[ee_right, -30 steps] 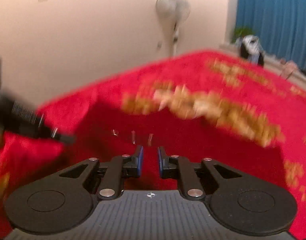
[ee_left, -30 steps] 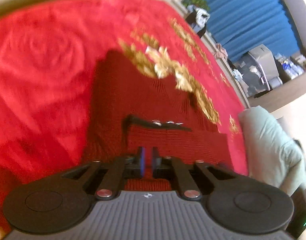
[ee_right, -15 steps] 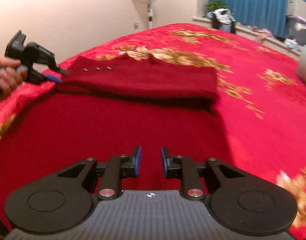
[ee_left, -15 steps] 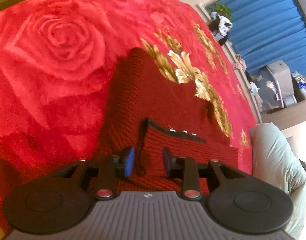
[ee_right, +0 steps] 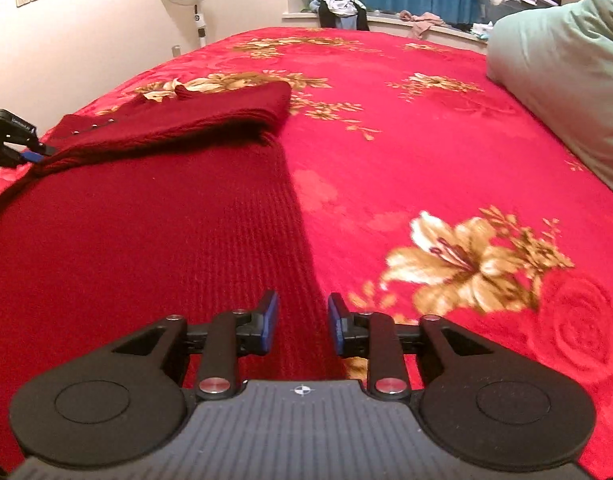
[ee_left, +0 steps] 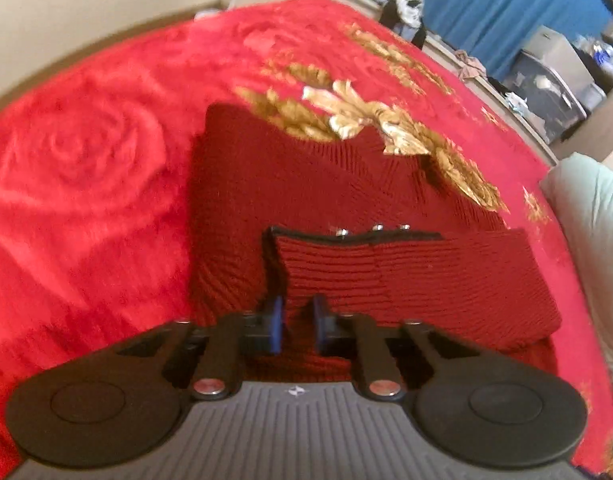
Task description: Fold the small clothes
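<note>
1. Dark red knit sweater (ee_right: pixel 154 216) is lying flat on the bed (ee_right: pixel 406 152), one part already folded over ahead of both grippers.
2. Left gripper (ee_left: pixel 296 328) is pinching shut on the folded knit edge between its fingers.
3. Right gripper (ee_right: pixel 302 324) is opening, hovering over the sweater's side edge, gripping nothing.
4. Looks soft, floppy and stretchy, so I'd grab the hem edges.

A ribbed dark-red knit sweater (ee_right: pixel 146 216) lies on a plush, fuzzy red floral blanket (ee_right: pixel 406 152); gripper bodies are matt black plastic.
</note>
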